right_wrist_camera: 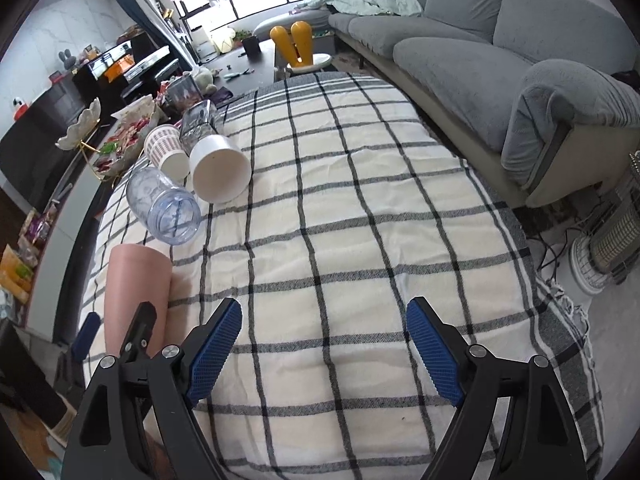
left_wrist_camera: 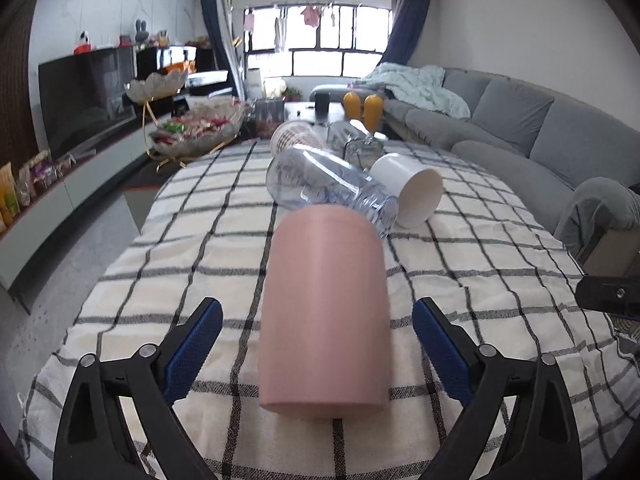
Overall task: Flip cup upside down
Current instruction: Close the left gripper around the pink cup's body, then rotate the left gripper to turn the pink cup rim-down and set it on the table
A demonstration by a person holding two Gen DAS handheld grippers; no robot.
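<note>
A pink cup (left_wrist_camera: 324, 312) stands upside down on the checked tablecloth (left_wrist_camera: 160, 264), wider end down. My left gripper (left_wrist_camera: 318, 344) is open, its blue pads on either side of the cup and apart from it. In the right wrist view the pink cup (right_wrist_camera: 136, 292) is at the left, with the left gripper's fingers (right_wrist_camera: 86, 336) beside it. My right gripper (right_wrist_camera: 324, 344) is open and empty over the cloth, right of the cup.
Behind the pink cup lie a clear plastic cup (left_wrist_camera: 328, 188), a white cup (left_wrist_camera: 412, 188), a patterned paper cup (left_wrist_camera: 296, 136) and a glass (left_wrist_camera: 360, 144). A snack bowl (left_wrist_camera: 200, 132) stands at the far left. A grey sofa (right_wrist_camera: 500, 40) runs along the right.
</note>
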